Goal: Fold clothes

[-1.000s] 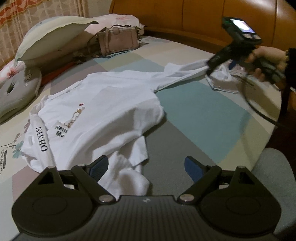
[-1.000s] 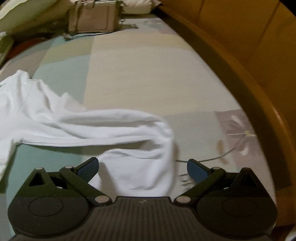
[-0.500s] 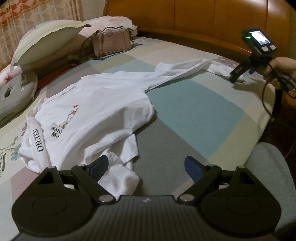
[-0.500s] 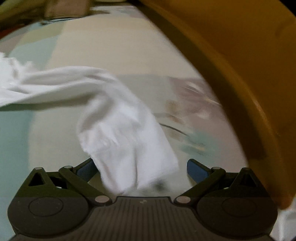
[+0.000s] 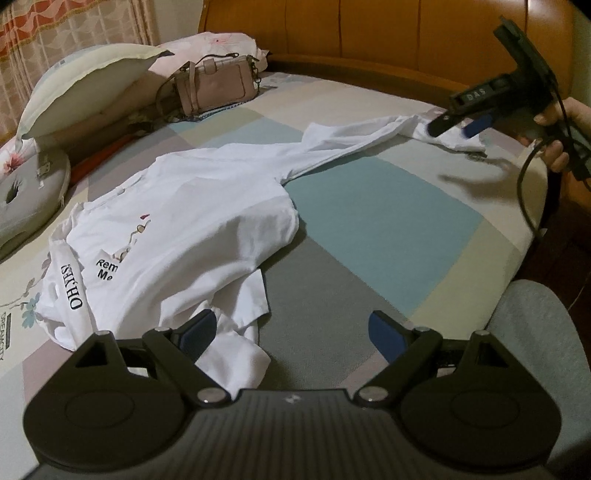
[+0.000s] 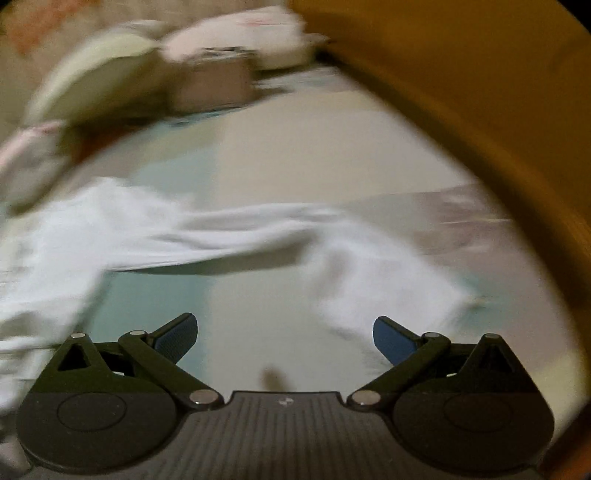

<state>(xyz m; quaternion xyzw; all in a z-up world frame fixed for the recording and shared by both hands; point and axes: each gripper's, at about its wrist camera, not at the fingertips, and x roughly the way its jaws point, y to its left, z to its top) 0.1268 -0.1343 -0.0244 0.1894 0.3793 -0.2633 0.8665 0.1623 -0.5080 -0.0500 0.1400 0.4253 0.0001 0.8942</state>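
Change: sleeve [image 5: 369, 138], pinched by the right gripper half a second ago, now lies loose at 1 o'clock; right view smeared with motion.
Meaning: sleeve looks spread out, so folding inward may follow.
Pillow [image 5: 81, 81]: 10 o'clock, clear of the work.
Shirt [image 5: 192, 221]: white, rumpled on the bed [image 5: 369, 221], body at 9 to 11 o'clock, not folded.
Left gripper [image 5: 291, 332]: jaws spread, empty; left pad touching the hem at 6 o'clock.
Bag [image 5: 218, 86]: 11 o'clock, well apart from the shirt.
Right gripper [image 5: 458, 125]: jaws spread, empty, over the cuff [image 6: 388, 273].
Obstruction: hem bunched near 7 o'clock; headboard [image 5: 369, 33] close behind the cuff.
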